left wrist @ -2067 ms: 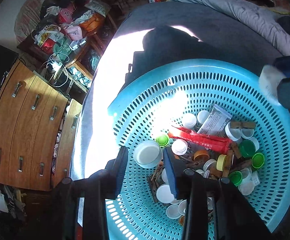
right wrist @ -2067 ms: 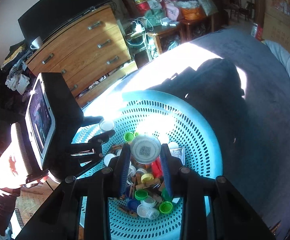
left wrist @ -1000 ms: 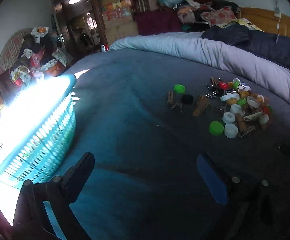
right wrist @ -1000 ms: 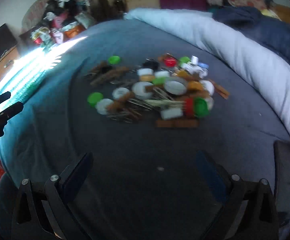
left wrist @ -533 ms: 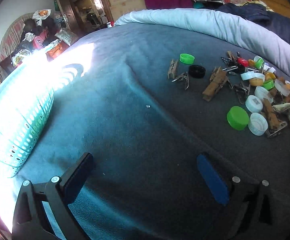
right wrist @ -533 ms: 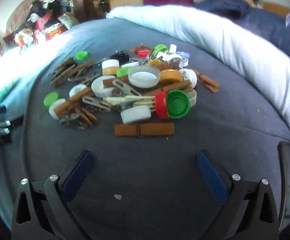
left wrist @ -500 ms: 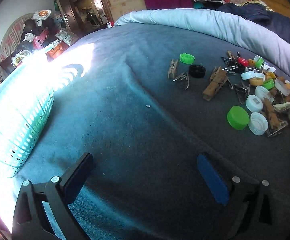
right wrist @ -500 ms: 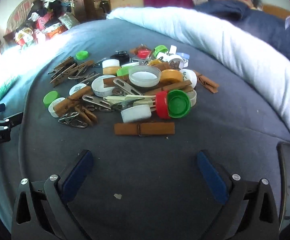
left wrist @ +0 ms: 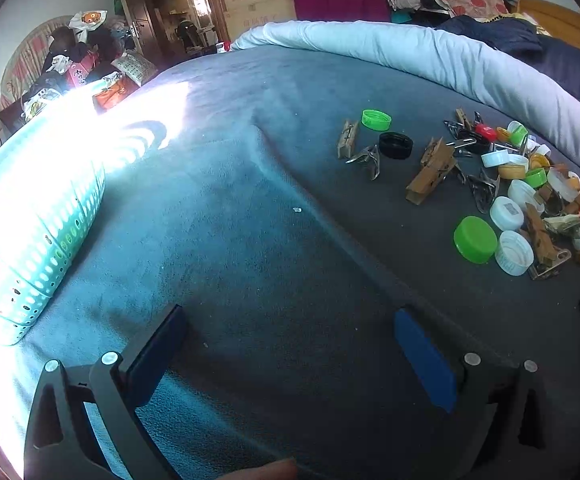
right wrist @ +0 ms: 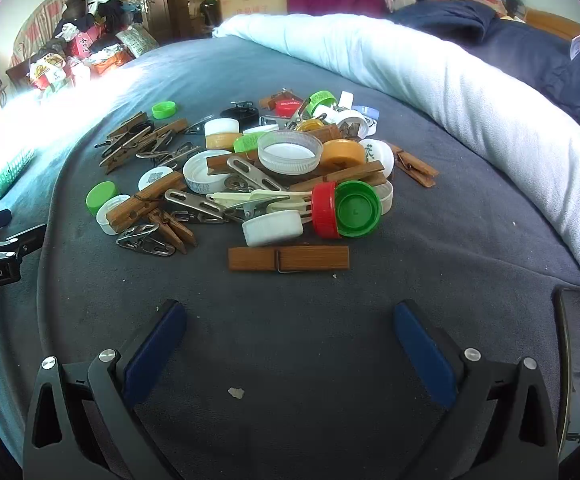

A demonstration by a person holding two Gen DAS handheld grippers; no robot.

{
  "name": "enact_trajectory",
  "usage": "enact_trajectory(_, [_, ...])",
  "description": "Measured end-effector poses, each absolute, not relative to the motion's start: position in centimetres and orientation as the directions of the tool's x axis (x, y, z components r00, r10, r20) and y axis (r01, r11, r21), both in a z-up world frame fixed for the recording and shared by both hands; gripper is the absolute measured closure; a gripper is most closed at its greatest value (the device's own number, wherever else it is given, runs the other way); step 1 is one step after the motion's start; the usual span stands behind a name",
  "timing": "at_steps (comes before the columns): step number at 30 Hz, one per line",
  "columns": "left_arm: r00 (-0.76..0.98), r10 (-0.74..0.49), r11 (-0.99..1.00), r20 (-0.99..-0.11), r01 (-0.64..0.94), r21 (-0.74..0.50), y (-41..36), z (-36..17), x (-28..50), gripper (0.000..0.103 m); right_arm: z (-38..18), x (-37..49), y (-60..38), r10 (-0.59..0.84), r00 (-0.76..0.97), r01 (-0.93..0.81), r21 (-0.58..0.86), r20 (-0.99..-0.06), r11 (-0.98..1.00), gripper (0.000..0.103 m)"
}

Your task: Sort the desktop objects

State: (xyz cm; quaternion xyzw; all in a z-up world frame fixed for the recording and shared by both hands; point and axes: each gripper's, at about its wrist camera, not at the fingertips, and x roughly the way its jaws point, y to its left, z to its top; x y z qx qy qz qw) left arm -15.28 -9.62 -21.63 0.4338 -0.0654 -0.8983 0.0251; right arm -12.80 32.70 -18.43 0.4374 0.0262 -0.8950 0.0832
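clutter is heaped on the dark blue bedspread (right wrist: 430,280): bottle caps, wooden clothespins and metal clips, all still to be sorted. the wooden clothespin (right wrist: 288,259) lying flat at the near edge of the heap is taken as the landmark. just beyond it, a white cap (right wrist: 272,228) and a red cap (right wrist: 324,210) nested against a green cap (right wrist: 358,209) are seen; further beyond, a clear lid (right wrist: 290,151) rests on top of the pile. well to the left of the clothespin, the teal perforated basket (left wrist: 29,216) stands at the edge of the bedspread, washed out by sunlight.

the step in hand is judged to be the choice and approach of the next piece. the clothespin is best taken first, since it lies apart from the tangle and nothing rests on it. it should be gripped across its narrow width, with the pads lowered close to the fabric so that the soft cover is not pinched with it. caps stacked on clips are better left until what lies over them is cleared.

the right gripper (right wrist: 290,334) is held low and level, short of the clothespin, its fingers spread wide and nothing between them. the left gripper (left wrist: 287,342) is held over bare bedspread between basket and clothespin, likewise spread wide and empty.
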Motion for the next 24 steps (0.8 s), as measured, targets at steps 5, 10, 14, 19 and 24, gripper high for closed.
enact_trajectory(5, [-0.627,-0.106,-0.989,-0.772,-0.010,0.144,-9.6,-21.8,-14.8,0.000,-18.4,-12.8,32.7,-0.126,-0.603,0.172,0.026,-0.787,-0.985,0.000])
enact_trajectory(10, [-0.625,-0.111,-0.988,-0.773,-0.011,0.151,-8.8,-21.9,-15.3,0.000,-18.5,-12.8,32.7,-0.127,-0.603,0.172,0.027,-0.787,-0.985,0.000])
enact_trajectory(14, [-0.626,-0.111,-0.988,-0.772,-0.012,0.152,-8.9,-21.7,-15.5,0.000,-18.5,-12.8,32.8,-0.127,-0.603,0.172,0.027,-0.788,-0.985,0.000])
enact_trajectory(19, [-0.626,-0.109,-0.989,-0.772,-0.013,0.150,-8.9,-21.7,-16.5,0.000,-18.6,-13.0,32.7,-0.127,-0.603,0.172,0.027,-0.788,-0.985,0.000])
enact_trajectory(24, [-0.626,-0.110,-0.988,-0.772,-0.013,0.151,-8.7,-21.7,-16.9,0.000,-18.6,-12.9,32.7,-0.127,-0.603,0.172,0.027,-0.788,-0.985,0.000])
